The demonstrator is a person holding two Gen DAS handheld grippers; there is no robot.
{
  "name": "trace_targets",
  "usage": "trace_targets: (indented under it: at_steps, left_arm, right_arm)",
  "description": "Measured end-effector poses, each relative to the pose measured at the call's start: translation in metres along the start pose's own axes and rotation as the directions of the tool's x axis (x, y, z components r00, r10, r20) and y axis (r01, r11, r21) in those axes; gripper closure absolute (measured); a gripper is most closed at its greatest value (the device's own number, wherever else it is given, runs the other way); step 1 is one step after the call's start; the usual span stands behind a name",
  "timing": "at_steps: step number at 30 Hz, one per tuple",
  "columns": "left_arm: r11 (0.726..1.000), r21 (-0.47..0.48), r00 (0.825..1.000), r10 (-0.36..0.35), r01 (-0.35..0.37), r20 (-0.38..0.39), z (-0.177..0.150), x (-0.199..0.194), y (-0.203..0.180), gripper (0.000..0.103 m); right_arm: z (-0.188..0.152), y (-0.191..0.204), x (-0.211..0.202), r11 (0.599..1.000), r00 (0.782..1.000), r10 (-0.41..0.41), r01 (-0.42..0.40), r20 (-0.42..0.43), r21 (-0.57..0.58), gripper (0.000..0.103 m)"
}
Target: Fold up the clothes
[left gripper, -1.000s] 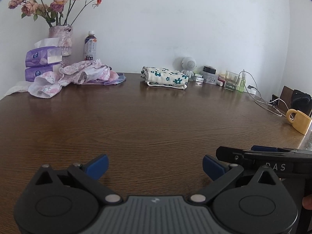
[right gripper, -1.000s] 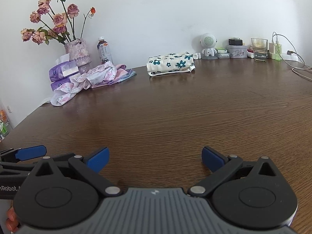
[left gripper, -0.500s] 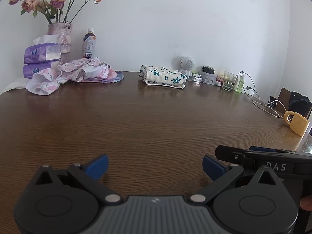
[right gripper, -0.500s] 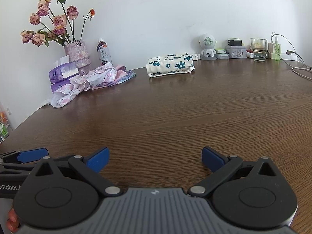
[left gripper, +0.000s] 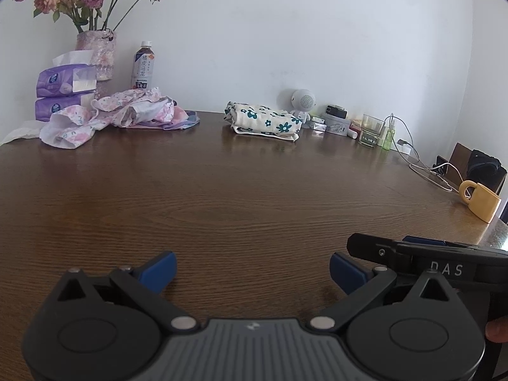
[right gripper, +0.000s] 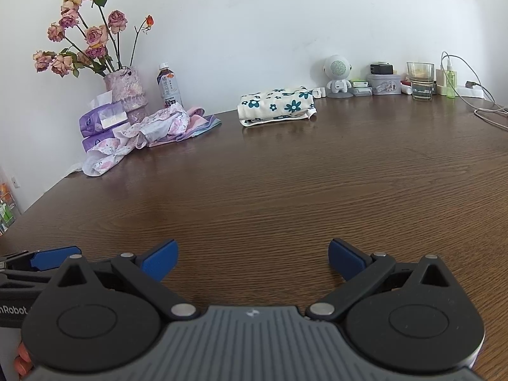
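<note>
A crumpled heap of pink floral clothes (left gripper: 120,117) (right gripper: 149,133) lies at the far left of the brown table (left gripper: 238,197). A folded cream garment with teal flowers (left gripper: 265,122) (right gripper: 277,104) rests near the wall at the back centre. My left gripper (left gripper: 252,270) hovers open low over bare wood near the front edge, nothing between its blue fingertips. My right gripper (right gripper: 252,258) is open too and holds nothing, far from both garments. Each gripper shows at the edge of the other's view.
A vase of dried roses (right gripper: 127,95), tissue packs (left gripper: 65,79) and a drink bottle (left gripper: 143,70) stand behind the heap. A small robot figure (right gripper: 338,74), tins, a glass (right gripper: 420,79) and cables line the back right. A yellow mug (left gripper: 481,201) sits at the right edge.
Both views have shifted slightly, the left wrist turning a little to the left. Both grippers stay open and the clothes have not moved.
</note>
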State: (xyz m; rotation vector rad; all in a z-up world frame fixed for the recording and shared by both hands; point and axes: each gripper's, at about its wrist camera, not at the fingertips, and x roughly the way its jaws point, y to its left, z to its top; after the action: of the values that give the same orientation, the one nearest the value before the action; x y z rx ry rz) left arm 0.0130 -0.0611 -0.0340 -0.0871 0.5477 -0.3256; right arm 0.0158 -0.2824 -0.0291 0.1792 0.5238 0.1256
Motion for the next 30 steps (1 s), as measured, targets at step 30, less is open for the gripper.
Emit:
trace_targets:
  at_steps: [30]
  left_arm:
    - [1.000,-0.021,1.000,0.013,-0.013,-0.002,0.0015,-0.0003,0.0019,0.000]
  right_arm:
    - [0.0008,-0.0011,0.0001,1.000,1.000,0.007,-0.007,0.001,0.007,0.000]
